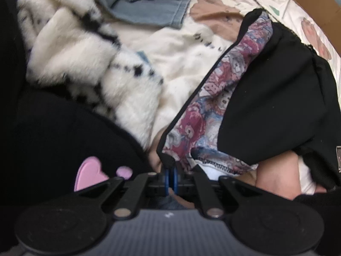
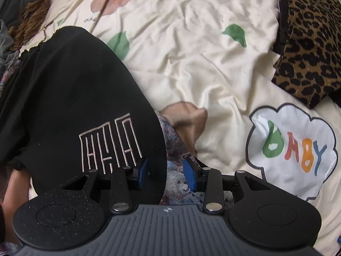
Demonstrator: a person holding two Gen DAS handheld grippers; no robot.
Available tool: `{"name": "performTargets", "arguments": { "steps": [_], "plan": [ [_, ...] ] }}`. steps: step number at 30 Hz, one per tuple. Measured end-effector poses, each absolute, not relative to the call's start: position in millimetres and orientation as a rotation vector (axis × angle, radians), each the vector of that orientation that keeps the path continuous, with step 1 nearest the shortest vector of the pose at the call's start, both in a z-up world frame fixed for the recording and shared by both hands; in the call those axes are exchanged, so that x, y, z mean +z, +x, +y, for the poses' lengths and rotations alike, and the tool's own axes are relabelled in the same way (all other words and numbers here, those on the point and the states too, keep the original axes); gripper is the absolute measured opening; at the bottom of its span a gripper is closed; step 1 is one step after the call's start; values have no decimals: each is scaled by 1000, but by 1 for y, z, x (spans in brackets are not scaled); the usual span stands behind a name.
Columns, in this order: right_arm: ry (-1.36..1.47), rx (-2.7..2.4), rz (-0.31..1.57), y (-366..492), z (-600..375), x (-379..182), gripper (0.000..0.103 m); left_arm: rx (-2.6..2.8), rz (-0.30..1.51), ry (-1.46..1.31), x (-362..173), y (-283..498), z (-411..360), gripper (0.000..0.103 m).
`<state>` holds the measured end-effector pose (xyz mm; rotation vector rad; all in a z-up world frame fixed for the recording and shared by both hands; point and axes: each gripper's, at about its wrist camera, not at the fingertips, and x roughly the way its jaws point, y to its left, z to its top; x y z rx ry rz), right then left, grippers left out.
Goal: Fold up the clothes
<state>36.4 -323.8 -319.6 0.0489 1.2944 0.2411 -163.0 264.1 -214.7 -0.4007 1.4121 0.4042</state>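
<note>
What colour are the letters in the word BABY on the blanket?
Green, red, orange and blue, on the white cloud patch of the blanket. The right wrist view shows it best.

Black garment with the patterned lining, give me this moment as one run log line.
left gripper: shut on black garment | right gripper: open, astride its edge

Black garment (image 1: 272,98) spread on bedsheet (image 2: 191,68), its patterned lining (image 1: 213,98) along left edge as my left view shows. Fluffy blanket (image 1: 85,59) left of garment; denim pile (image 1: 149,6) behind both. In my right view, leopard-print cloth (image 2: 307,49) far right on sheet, well apart from garment; printed cloud patch (image 2: 294,149) before it.
</note>
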Motion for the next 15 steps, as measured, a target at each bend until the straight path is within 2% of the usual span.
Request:
{"name": "performTargets", "arguments": {
  "steps": [8,12,14,15],
  "plan": [
    [57,277,1249,47,-312,-308,43,432,1440,-423,-211,-188,271,6],
    [63,300,1220,55,-304,-303,43,406,1438,-461,-202,-190,274,13],
    [62,313,1204,59,-300,-300,43,389,1419,-456,-192,-189,274,12],
    [60,319,1197,61,-298,-299,43,382,1405,-449,-186,-188,274,18]
  ]
}}
